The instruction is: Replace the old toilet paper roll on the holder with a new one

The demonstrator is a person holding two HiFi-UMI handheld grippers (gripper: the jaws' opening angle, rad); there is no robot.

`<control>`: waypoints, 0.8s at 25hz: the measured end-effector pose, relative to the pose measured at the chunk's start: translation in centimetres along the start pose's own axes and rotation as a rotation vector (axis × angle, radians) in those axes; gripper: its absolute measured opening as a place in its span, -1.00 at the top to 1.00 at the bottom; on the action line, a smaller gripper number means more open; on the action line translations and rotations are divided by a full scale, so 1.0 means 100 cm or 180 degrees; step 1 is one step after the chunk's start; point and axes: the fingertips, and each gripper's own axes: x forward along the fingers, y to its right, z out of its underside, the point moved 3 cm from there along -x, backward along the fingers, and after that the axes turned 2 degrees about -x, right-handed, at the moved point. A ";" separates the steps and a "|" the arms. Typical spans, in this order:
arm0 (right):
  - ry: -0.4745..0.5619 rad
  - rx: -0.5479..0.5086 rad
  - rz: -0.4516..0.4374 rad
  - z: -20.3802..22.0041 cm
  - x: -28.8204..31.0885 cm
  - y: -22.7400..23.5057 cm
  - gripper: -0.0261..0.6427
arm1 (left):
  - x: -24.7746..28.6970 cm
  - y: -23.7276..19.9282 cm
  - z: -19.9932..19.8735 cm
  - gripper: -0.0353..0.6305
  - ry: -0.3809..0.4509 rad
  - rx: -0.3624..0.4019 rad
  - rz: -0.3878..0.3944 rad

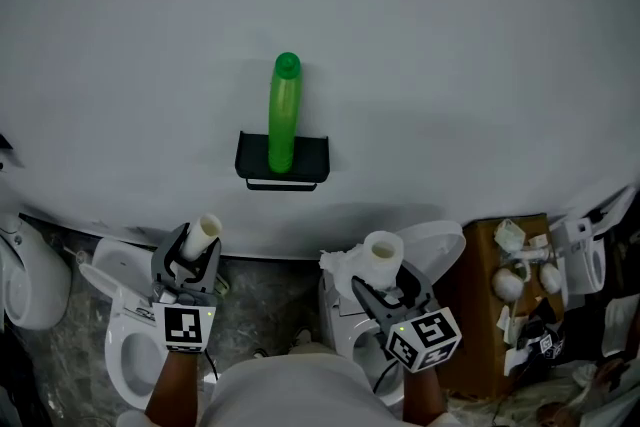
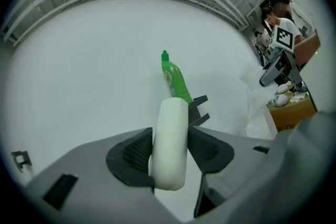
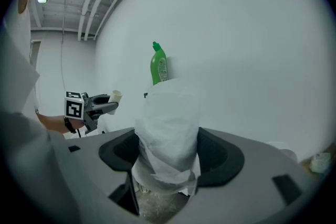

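You've got L tongs (image 1: 197,253) clamped on empty core (image 1: 207,230) and R tongs (image 1: 386,281) on fresh roll (image 1: 381,252); swap approx. midway, so next seat roll on holder (image 1: 312,155) below green bottle (image 1: 283,110).

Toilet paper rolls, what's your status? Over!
Left claw shut on empty tube. Right claw shut on new roll. Holder has no roll, green bottle on top.

Even, dim overhead light; soft shadows, heavy fisheye bending and dark corners in both gripper views.
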 end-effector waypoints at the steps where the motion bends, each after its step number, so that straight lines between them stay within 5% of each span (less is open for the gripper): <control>1: -0.0016 -0.0015 0.0016 0.000 0.001 0.000 -0.02 | -0.005 -0.006 -0.001 0.26 0.0018 -0.0122 -0.0054; 10: -0.0073 -0.0164 0.0088 -0.009 0.012 0.004 -0.02 | -0.066 -0.062 0.009 0.26 -0.0032 -0.0766 -0.0520; 20: -0.0226 -0.0479 0.0220 -0.006 0.018 0.004 -0.02 | -0.116 -0.086 0.017 0.26 -0.0013 -0.0993 -0.0839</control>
